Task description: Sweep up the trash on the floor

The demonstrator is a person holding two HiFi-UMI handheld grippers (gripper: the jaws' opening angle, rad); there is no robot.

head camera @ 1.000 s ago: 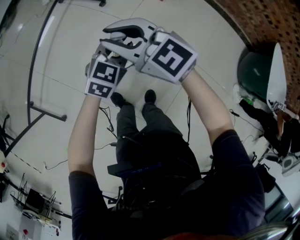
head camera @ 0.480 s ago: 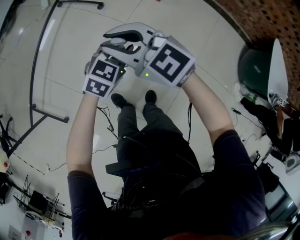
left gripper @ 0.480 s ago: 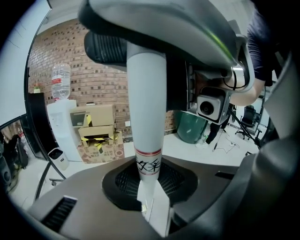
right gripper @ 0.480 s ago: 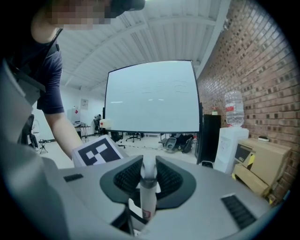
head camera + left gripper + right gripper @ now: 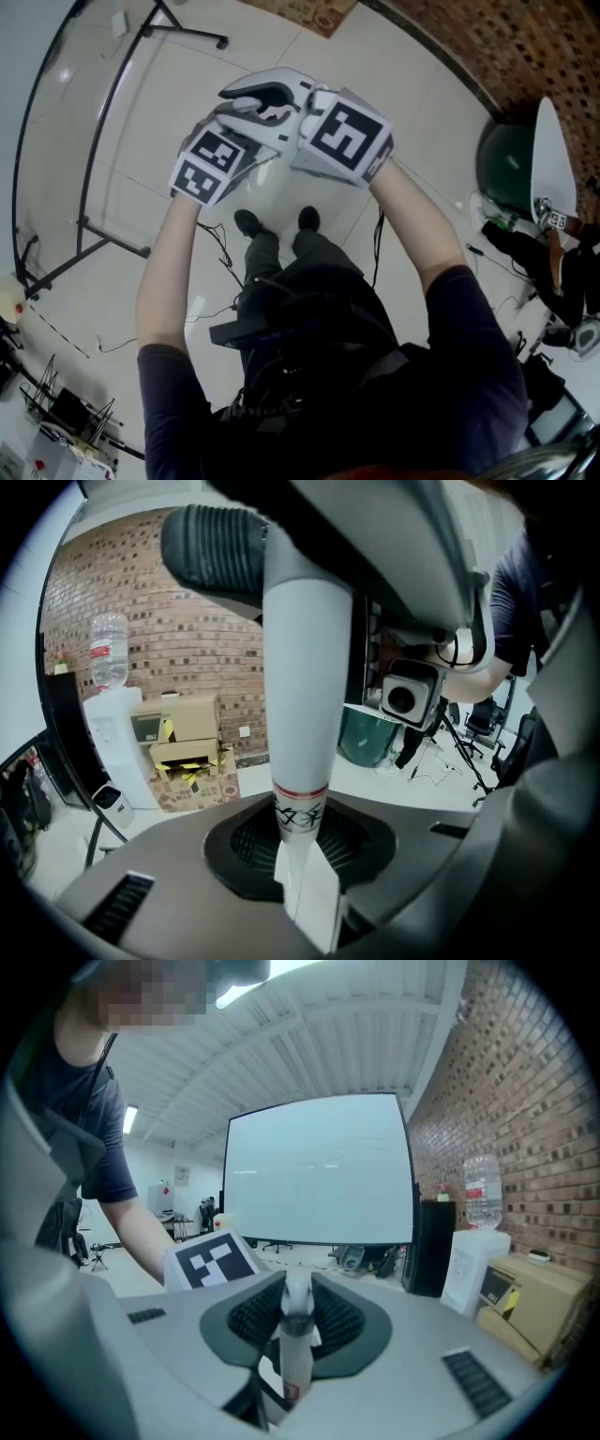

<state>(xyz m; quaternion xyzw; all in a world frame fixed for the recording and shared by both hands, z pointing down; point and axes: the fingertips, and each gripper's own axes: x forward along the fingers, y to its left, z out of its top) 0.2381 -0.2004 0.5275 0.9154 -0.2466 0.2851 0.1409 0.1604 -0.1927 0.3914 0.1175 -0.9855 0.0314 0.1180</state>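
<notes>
A white broom handle (image 5: 305, 677) with a red band and black print runs up between the jaws of my left gripper (image 5: 302, 860), which is shut on it. My right gripper's ribbed black pad (image 5: 216, 550) presses on the same handle higher up. In the right gripper view the handle's rounded end (image 5: 296, 1321) stands clamped in my right gripper (image 5: 292, 1335). From the head view both grippers are held side by side in front of the person, left gripper (image 5: 214, 157) beside right gripper (image 5: 309, 117). The handle is hidden there. No broom head or trash shows.
Below the grippers are white floor tiles, the person's shoes (image 5: 249, 223) and loose cables. A black metal stand (image 5: 94, 187) stands at left, a green bin (image 5: 506, 164) at right. A water dispenser (image 5: 108, 714), cardboard boxes (image 5: 183, 747) and a projection screen (image 5: 319, 1171) line the walls.
Both grippers have risen together with the handle, still side by side. The head view now takes in more of the floor and the stand at the left.
</notes>
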